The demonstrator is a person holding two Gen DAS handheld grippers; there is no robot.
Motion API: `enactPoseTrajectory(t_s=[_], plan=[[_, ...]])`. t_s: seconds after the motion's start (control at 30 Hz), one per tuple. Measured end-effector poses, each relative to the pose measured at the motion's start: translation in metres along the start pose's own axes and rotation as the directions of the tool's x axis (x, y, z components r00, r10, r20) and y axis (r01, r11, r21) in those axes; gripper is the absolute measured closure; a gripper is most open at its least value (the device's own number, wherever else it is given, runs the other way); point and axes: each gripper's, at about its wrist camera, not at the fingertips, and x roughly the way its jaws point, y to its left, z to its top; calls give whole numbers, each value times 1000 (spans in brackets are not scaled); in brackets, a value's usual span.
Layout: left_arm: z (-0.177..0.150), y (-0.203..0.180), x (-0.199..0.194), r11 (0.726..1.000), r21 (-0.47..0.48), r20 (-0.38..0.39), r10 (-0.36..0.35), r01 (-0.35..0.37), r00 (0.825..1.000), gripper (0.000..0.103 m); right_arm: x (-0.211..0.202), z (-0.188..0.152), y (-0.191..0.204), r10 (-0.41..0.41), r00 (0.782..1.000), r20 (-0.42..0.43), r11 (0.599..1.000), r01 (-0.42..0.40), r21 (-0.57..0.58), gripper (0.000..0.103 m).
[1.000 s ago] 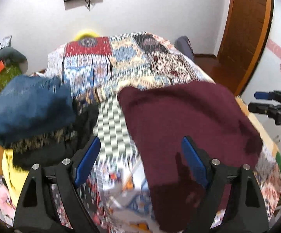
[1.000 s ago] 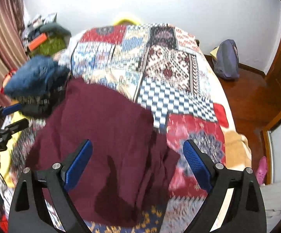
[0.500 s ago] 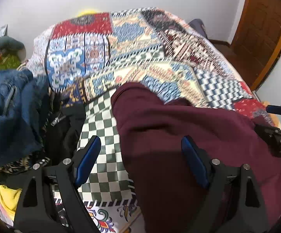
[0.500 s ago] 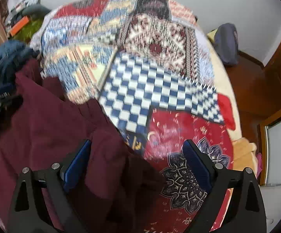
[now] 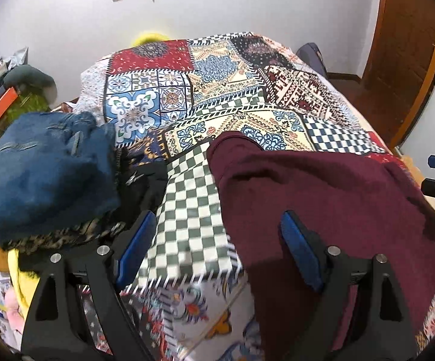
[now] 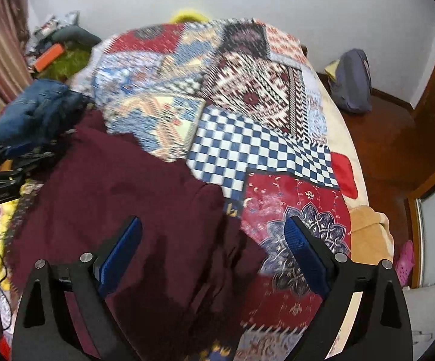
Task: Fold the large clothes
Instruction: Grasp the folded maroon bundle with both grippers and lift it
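A: Status of the left hand-held gripper [image 5: 214,251]?
B: Jaws wide, nothing between the pads. Poised over the green-checked patch of the patchwork bedspread [image 5: 193,210], beside the left edge of the maroon garment [image 5: 322,198].
A: And the right hand-held gripper [image 6: 214,255]?
B: Also wide and empty. Poised above the garment's right edge, where bunched folds meet the red patch of the bedspread.
A: Location of the garment?
B: Spread on the near part of the bed, toward the foot. Well apart from the blue denim pile [image 5: 43,177] at the left, with a black garment [image 5: 140,186] lying between.
A: Condition of the garment?
B: Dark maroon, soft matte cloth. Fairly flat across the middle; crumpled and doubled at the right side; near part draped over the bed edge. Garment type not determinable.
A: Step in hand, as judged?
B: Probably reaching down for a pair of edge grips, ahead of a first fold.
A: Recommended practice?
B: Pinch one layer only at each side, at matching points. Smooth out the bunched right edge before folding. Lift both sides level and together, keeping the cloth taut between grips. Keep clear of the bedspread underneath, so as not to snag it along.
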Motion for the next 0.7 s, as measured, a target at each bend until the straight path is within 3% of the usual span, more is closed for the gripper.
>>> enactPoseTrajectory(t_s=[0.17,0.27,0.37,0.43,0.53,0.6,0.7], plan=[[-22,12,-24,993,-84,-22,-89,87,996,18,-15,-22,7,56,998,-1,998,-56,36,9],[-41,17,-26,968,-169,-69,-200,186,977,18,-6,-39,4,113,992,-47,990,-109,88,9],[-59,13,-15,925,-247,-135,-328,289,935,18,12,-54,-1,144,985,-97,983,-130,132,9],[-70,7,-5,900,-282,-168,-389,334,906,17,21,-60,-11,208,973,-99,963,-186,194,6],[-77,7,8,855,-351,-167,-458,382,873,16,39,-63,-30,306,946,-112,918,-262,297,0],[-77,10,19,807,-412,-168,-524,423,835,15,52,-63,-40,357,926,-123,891,-298,342,0],[-74,10,36,756,-468,-171,-586,458,792,14,68,-60,-46,401,906,-135,868,-329,371,0]])
